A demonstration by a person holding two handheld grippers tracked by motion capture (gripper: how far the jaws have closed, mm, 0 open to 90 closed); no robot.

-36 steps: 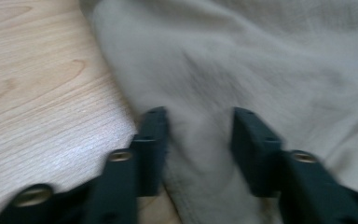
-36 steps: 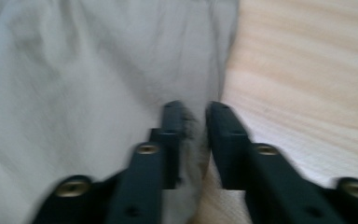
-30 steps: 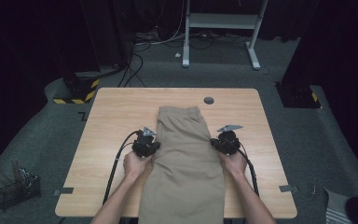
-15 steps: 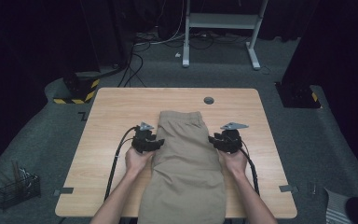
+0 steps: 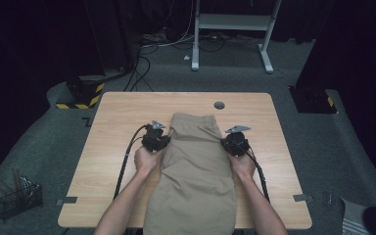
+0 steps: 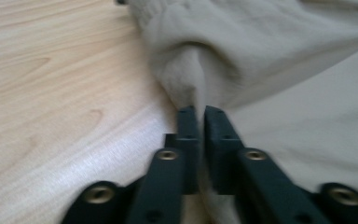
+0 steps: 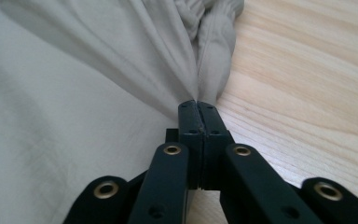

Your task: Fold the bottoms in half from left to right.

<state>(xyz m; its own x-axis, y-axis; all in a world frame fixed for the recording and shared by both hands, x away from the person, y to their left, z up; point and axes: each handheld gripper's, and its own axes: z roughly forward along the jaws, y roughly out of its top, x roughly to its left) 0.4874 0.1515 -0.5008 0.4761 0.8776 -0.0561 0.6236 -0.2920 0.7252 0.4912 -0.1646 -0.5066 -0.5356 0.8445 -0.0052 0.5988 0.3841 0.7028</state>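
A pair of khaki trousers (image 5: 198,166) lies lengthwise on the wooden table (image 5: 122,112), waistband at the far end and the legs hanging over the near edge. My left gripper (image 5: 164,142) sits at the garment's left edge. Its jaws have just been closing and now pinch a raised bunch of khaki fabric (image 6: 186,79) in front of the left gripper (image 6: 199,112). My right gripper (image 5: 226,143) sits at the right edge. Its jaws have also just been closing, and the right gripper (image 7: 198,105) is shut on a fold of the cloth (image 7: 186,70).
A round cable hole (image 5: 219,105) lies in the tabletop beyond the waistband. Bare wood (image 6: 51,93) runs left of the garment and bare wood (image 7: 307,70) to its right. A wire basket (image 5: 17,200) stands on the floor at left, and a white desk frame (image 5: 235,22) far back.
Both hands have slid a little along the trousers' edges away from the person, toward the waistband. The garment itself lies much as before.
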